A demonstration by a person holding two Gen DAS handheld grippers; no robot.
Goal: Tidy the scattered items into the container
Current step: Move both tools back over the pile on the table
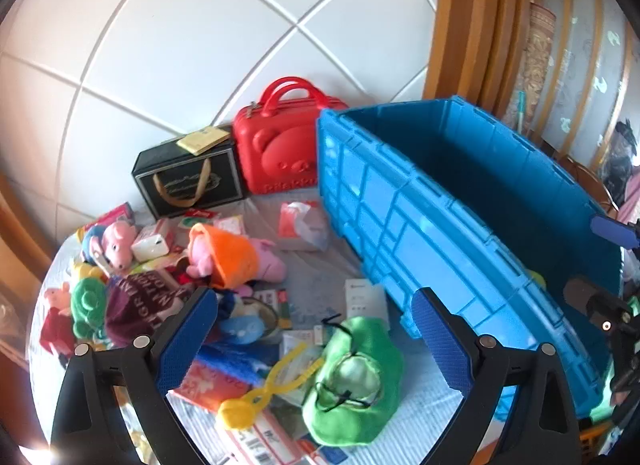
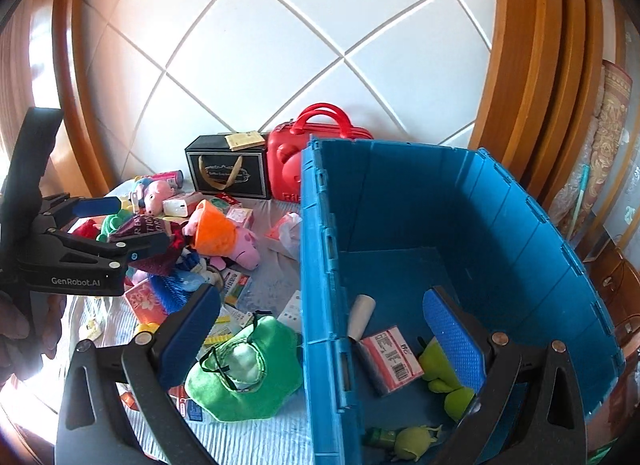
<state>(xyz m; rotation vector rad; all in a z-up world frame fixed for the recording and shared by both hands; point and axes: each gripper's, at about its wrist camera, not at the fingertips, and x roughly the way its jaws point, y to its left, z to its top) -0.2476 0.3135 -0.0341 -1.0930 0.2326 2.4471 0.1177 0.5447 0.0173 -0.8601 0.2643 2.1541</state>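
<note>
A big blue crate [image 1: 408, 201] [image 2: 500, 233] stands on the right of a cloth-covered surface. It holds a pink packet [image 2: 390, 359], a white roll [image 2: 361, 316] and lime-green plush toys [image 2: 442, 377]. My left gripper [image 1: 316, 329] is open and empty above a green pouch [image 1: 352, 381] [image 2: 244, 373] and a yellow plastic tong [image 1: 264, 389]. It also shows in the right wrist view [image 2: 116, 229]. My right gripper [image 2: 320, 333] is open and empty, straddling the crate's left wall. Scattered toys lie left, among them a pink pig plush in orange [image 1: 228, 253] [image 2: 218, 235].
A red bear case [image 1: 280, 149] [image 2: 292, 161] and a black gift box [image 1: 188, 177] [image 2: 228, 169] stand against the white tiled wall. Packets, cards and a maroon pouch [image 1: 140, 301] litter the cloth. Wooden frames rise on both sides.
</note>
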